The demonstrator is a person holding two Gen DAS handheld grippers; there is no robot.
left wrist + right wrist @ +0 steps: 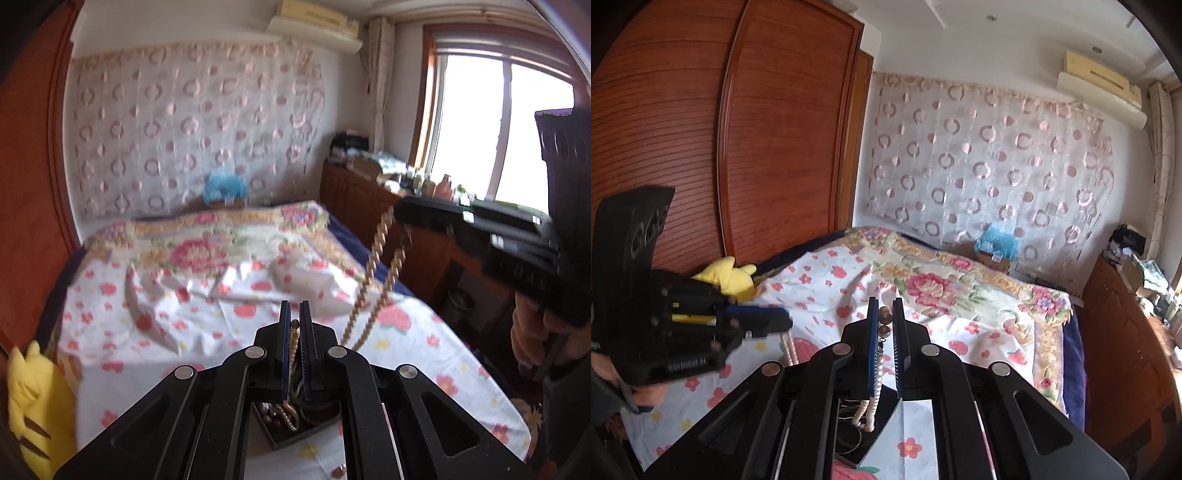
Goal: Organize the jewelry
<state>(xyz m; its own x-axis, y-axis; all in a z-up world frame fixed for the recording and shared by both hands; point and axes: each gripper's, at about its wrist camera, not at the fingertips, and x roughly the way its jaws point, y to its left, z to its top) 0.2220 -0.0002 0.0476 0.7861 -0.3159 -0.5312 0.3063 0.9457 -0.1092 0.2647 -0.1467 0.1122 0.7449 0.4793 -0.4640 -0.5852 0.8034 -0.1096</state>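
If either hand tugs harder than the other, the bead necklace (373, 269) stretched between the two tools could snap its cord or slide out of one grip, and loose beads would scatter across the flowered bedspread (184, 306). Both strands hang slack in a loop right now, so a sudden pull apart looks like the likeliest cause. A swing of the dangling part could also snag on the other pieces heaped in the dark tray (291, 432) below.

From where I stand, the left gripper (294, 325) has its fingers clenched on one stretch of beads, which runs down between them toward the tray. Across the bed, the right gripper (885, 321) is likewise pinched on a beaded section, a brown bead showing at the tips and pale beads trailing down to the tray (882, 424) on the bed. So the necklace is lifted clear of the bedspread, one end still drooping into the tray.
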